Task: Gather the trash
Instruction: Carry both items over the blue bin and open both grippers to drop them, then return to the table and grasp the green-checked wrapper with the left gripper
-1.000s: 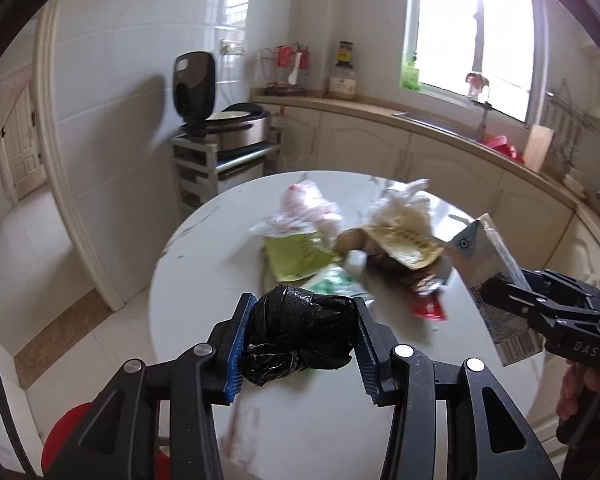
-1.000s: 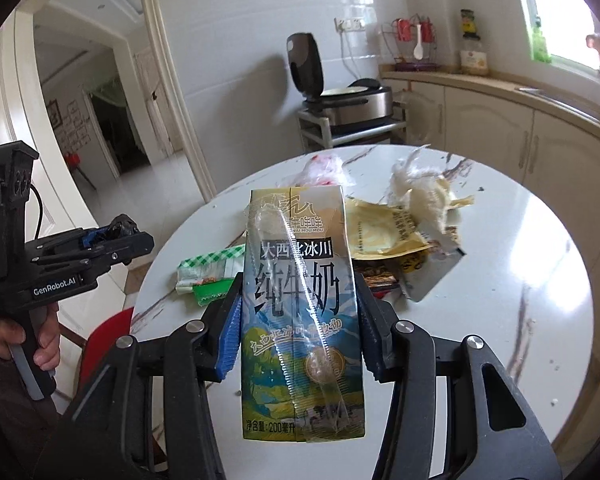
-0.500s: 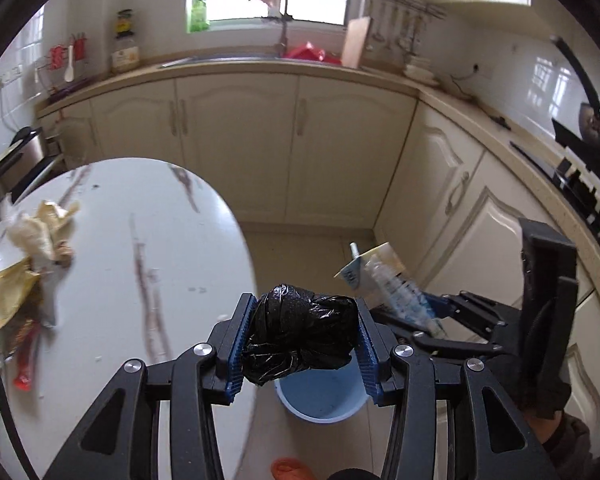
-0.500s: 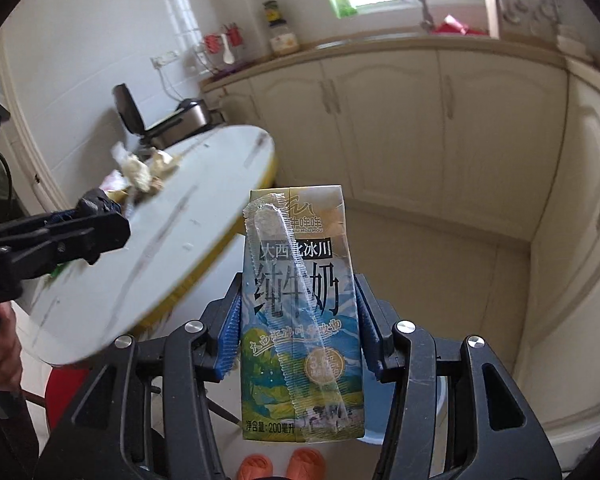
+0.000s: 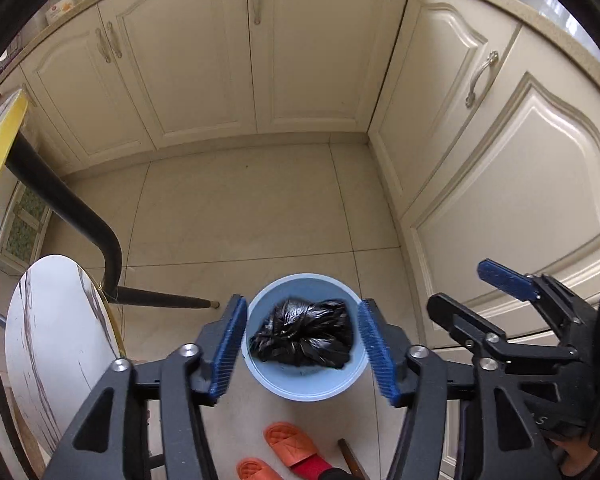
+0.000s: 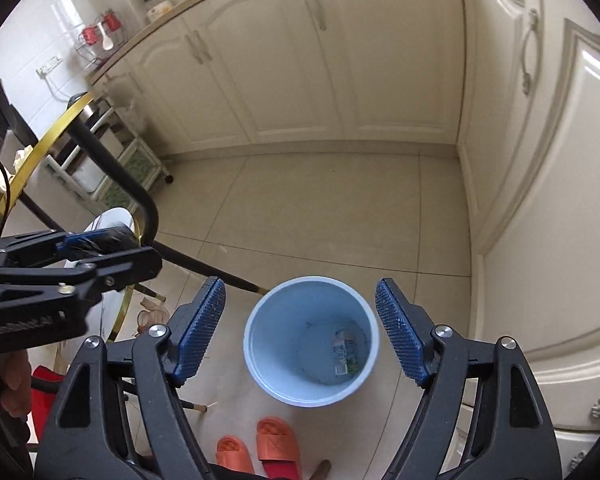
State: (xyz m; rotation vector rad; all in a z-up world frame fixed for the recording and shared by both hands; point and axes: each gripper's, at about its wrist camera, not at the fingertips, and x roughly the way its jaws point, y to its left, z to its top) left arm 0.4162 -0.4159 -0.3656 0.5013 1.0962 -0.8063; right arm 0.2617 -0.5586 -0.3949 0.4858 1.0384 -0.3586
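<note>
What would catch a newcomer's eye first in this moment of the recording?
The light blue bin on the tiled floor sits dead centre between the open left hand-held gripper, with a crumpled black plastic bag over its mouth. From the right hand-held gripper, also open, a milk carton shows at the bin's bottom. Orange slippers stand just below it.

The left black two-finger gripper (image 5: 302, 350) with blue ribbed pads points downward, jaws spread wide, nothing between them. The right black gripper (image 6: 300, 328) with matching blue pads points down too, jaws equally apart and empty. A hand (image 6: 14, 384) grips the left handle.
</note>
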